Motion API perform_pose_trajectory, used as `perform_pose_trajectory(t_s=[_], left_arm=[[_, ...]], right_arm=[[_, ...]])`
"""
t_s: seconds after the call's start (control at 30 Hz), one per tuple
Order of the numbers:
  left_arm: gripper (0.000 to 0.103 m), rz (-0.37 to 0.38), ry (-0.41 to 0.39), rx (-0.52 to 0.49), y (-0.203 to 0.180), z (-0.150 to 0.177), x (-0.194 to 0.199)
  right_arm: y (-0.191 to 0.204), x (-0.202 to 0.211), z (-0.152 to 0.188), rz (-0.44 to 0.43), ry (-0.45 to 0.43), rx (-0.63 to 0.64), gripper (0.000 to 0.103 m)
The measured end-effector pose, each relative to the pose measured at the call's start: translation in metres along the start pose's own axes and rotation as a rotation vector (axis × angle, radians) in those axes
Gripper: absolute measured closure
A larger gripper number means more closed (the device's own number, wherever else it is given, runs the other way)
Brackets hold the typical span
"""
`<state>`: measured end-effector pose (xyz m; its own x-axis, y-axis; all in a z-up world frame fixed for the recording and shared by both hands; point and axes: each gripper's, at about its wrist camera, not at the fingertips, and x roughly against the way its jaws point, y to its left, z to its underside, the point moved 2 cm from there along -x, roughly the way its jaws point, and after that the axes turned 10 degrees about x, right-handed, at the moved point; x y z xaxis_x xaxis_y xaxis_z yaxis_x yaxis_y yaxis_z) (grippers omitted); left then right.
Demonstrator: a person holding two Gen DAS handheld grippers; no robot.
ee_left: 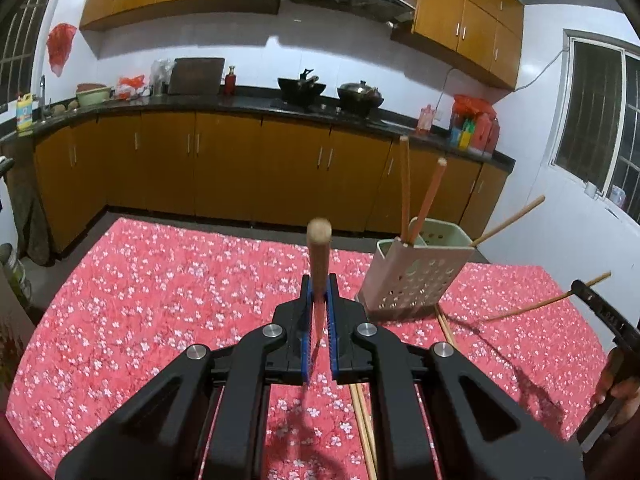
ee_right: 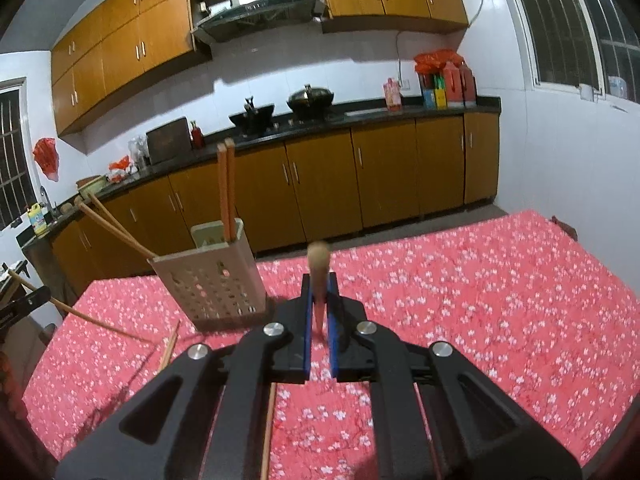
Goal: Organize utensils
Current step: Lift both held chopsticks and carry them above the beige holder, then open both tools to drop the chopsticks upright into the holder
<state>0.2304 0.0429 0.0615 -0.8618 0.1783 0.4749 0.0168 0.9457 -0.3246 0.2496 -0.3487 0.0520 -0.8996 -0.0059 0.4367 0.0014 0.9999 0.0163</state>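
- Left wrist view: a chopstick (ee_left: pixel 319 248) stands clamped between the closed jaws of the left tool (ee_left: pixel 319 300), above the table (ee_left: pixel 160 300).
- Just right of it, the holder (ee_left: pixel 416 276) sits tilted on the table with two reddish chopsticks (ee_left: pixel 405 188) inside.
- Loose chopsticks (ee_left: pixel 446 330) lie at its base.
- Right wrist view: the right tool (ee_right: pixel 319 300) grips another chopstick (ee_right: pixel 319 268) the same way, right of the holder (ee_right: pixel 212 284).
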Motion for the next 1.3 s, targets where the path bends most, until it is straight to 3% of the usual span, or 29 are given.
perform_pose_trajectory(t_s=[0.23, 0.43, 0.63, 0.77, 0.87, 1.07, 1.3], left_arm=[[0.096, 0.028, -0.028, -0.013, -0.007, -0.013, 0.011], [0.096, 0.132, -0.079, -0.047, -0.042, -0.036, 0.03], [0.096, 0.208, -0.195, -0.078, -0.09, -0.069, 0.044], [0.096, 0.207, -0.294, -0.075, -0.115, -0.093, 0.038], [0.096, 0.173, -0.344, -0.069, -0.122, -0.101, 0.025], [0.096, 0.124, -0.373, -0.033, -0.119, -0.098, -0.012], [0.096, 0.13, -0.348, -0.038, -0.122, -0.085, -0.042]], right_arm=[[0.013, 0.021, -0.038, -0.094, -0.06, 0.005, 0.095], [0.027, 0.046, -0.082, -0.176, -0.178, 0.003, 0.095], [0.046, 0.052, -0.12, -0.177, -0.306, 0.017, 0.095], [0.055, 0.04, -0.135, -0.152, -0.364, 0.015, 0.095], [0.058, 0.021, -0.14, -0.135, -0.373, 0.011, 0.095], [0.059, -0.029, -0.135, -0.111, -0.32, 0.005, 0.095], [0.066, -0.06, -0.12, -0.114, -0.253, 0.014, 0.095]])
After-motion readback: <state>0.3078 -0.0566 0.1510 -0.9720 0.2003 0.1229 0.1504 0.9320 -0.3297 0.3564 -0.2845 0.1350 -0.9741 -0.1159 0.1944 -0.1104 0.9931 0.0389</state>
